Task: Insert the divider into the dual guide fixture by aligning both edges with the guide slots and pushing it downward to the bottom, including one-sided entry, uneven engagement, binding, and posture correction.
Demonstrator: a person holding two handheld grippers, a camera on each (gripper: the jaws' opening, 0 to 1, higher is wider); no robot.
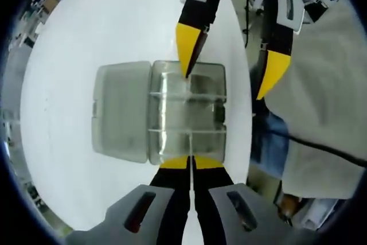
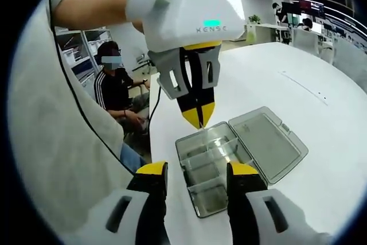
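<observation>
- Left gripper (image 1: pixel 190 162): jaws together at the near rim of the clear box, yellow tips pinching a thin clear divider (image 1: pixel 189 142) that runs lengthwise down the box centre. In the right gripper view the same gripper (image 2: pixel 198 116) hangs tip-down over the box's far end, tips closed on the strip's upper edge.
- Right gripper (image 2: pixel 196 170): jaws apart, nothing between them, hovering over the near end of the box. Seen from the left gripper view (image 1: pixel 229 67), one tip is at the far rim near the divider's far end, the other is off to the side; contact w/ the strip can't be told.
- Dual guide fixture (image 1: pixel 215 73): clear compartment box w/ cross walls, lying on white table (image 1: pixel 74 32); hinged lid (image 1: pixel 117 110) open flat beside it.
- Step in hand (judgement): divider entering its slots, one end held, not clearly seated; depth hard to read thru clear plastic.
- Next move (judgement): level the strip, check both ends sit in their slots, then press straight down evenly; if one end binds, lift slightly, re-square, push again.
- Person (image 2: pixel 112 84) seated behind the table edge, uninvolved.
</observation>
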